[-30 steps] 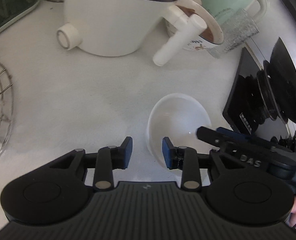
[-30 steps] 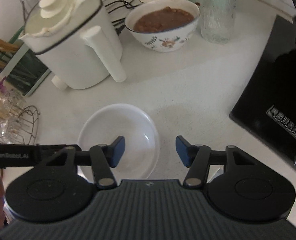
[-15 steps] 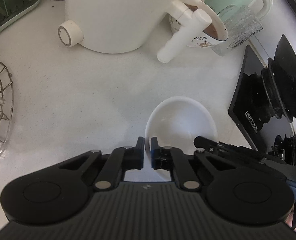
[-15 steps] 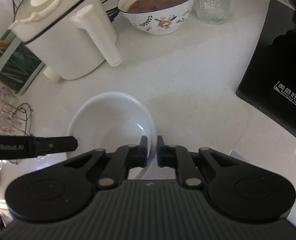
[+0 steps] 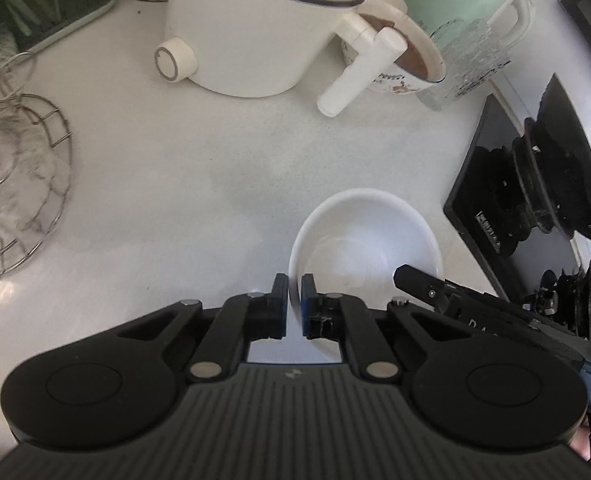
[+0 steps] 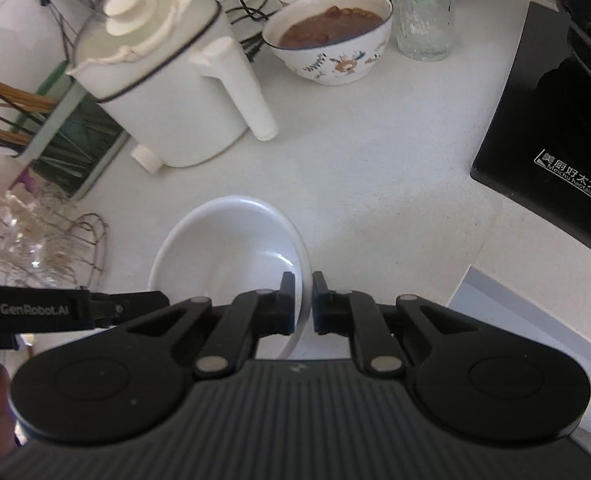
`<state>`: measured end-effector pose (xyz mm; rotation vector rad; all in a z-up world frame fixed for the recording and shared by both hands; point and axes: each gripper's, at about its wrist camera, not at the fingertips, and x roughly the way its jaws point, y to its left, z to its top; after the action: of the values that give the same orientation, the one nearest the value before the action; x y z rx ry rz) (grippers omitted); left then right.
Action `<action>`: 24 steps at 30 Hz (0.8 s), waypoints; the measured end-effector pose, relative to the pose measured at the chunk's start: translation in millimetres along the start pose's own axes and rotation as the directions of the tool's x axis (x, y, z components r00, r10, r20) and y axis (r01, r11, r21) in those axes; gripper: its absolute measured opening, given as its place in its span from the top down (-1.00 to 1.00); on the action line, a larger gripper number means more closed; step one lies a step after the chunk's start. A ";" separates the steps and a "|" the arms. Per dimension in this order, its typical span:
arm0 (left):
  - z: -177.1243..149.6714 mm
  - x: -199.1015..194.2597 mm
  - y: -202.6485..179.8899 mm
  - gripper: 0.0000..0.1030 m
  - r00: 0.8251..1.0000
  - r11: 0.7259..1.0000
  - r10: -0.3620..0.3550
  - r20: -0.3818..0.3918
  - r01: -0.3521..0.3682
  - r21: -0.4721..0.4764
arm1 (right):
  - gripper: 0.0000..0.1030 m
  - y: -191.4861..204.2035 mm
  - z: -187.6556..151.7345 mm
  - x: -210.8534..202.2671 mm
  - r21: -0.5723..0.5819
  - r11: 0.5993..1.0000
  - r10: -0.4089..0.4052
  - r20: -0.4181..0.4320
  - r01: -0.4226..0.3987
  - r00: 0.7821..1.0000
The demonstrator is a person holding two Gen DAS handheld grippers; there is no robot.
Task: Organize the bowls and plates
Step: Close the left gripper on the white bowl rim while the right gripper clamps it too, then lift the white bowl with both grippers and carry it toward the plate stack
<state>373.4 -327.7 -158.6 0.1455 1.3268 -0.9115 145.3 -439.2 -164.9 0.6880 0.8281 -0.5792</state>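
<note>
- Bowl (image 5: 365,240): empty white one, near edge of the desk (image 5: 199,168), held between both grippers at opposite rims.
- Left gripper (image 5: 294,300): fingers clamped on the bowl's left rim, wall pinched between the pads.
- Right gripper (image 6: 303,300): fingers clamped on the right rim, same pinch. In its view the bowl sits tilted, far rim higher; can't tell whether the base touches the desk.
- Risk 1: thin-rim pinch on glazed ceramic. My read is that pads this close to the lip could slide off if either hand twists or the two hands move out of step, dropping the bowl.
- Risk 2: opposing pulls. If the hands drift apart or together, one grip probably peels off first and the bowl swings on the other.
- Risk 3: clutter ahead. White kettle (image 6: 163,80) with its handle sticking out, patterned bowl of brown food (image 6: 329,42) and ribbed glass (image 6: 423,12) sit beyond; a forward sweep could clip the handle or slop the food.
- Risk 4: black cooktop (image 6: 555,152) to the right and wire rack (image 5: 19,184) to the left narrow the lane; a sideways carry could knock either one.
- Desk edge is just beside the right gripper; a slip there likely means a fall off the desk.
</note>
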 end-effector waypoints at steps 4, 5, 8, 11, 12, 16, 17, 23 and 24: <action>-11.4 -23.7 -0.3 0.86 1.000 1.000 -0.002 0.031 0.002 -0.002 | 0.79 5.0 -5.1 -18.5 -0.011 1.000 0.021 0.007 -0.021 1.000; -15.2 -30.0 0.5 0.86 0.999 1.000 -0.005 0.041 0.005 -0.007 | 0.79 6.2 -6.5 -23.0 -0.016 0.999 0.028 0.010 -0.028 1.000; -26.7 -43.2 3.2 0.86 0.998 0.999 -0.004 0.062 0.007 -0.034 | 0.79 11.8 -11.7 -34.6 -0.039 0.998 0.047 0.016 -0.046 0.999; -38.7 -58.0 4.0 0.86 0.996 0.998 -0.005 0.089 0.010 -0.059 | 0.79 18.5 -18.0 -46.1 -0.060 0.996 0.060 0.020 -0.059 0.998; -43.5 -63.9 3.9 0.86 0.995 0.998 -0.005 0.099 0.011 -0.060 | 0.79 20.0 -20.7 -49.9 -0.063 0.996 0.065 0.022 -0.063 0.998; -58.6 -84.4 5.3 0.86 0.991 0.998 -0.004 0.135 0.013 -0.063 | 0.78 23.5 -29.0 -61.4 -0.055 0.995 0.090 0.023 -0.088 0.996; -61.4 -88.6 5.4 0.86 0.989 0.998 -0.005 0.145 0.014 -0.065 | 0.78 25.1 -31.4 -64.9 -0.056 0.994 0.095 0.023 -0.093 0.995; -86.0 -110.8 13.3 0.86 0.984 0.989 -0.002 0.176 0.027 -0.144 | 0.78 34.5 -40.0 -77.1 -0.075 0.990 0.119 0.028 -0.117 0.992; -89.2 -114.3 14.8 0.86 0.983 0.987 -0.002 0.181 0.031 -0.158 | 0.78 36.5 -41.7 -78.5 -0.082 0.989 0.125 0.026 -0.123 0.992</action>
<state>318.7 -211.2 -90.2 -0.0718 1.2276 -0.8085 108.3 -369.6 -109.9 0.6505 0.7697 -0.4413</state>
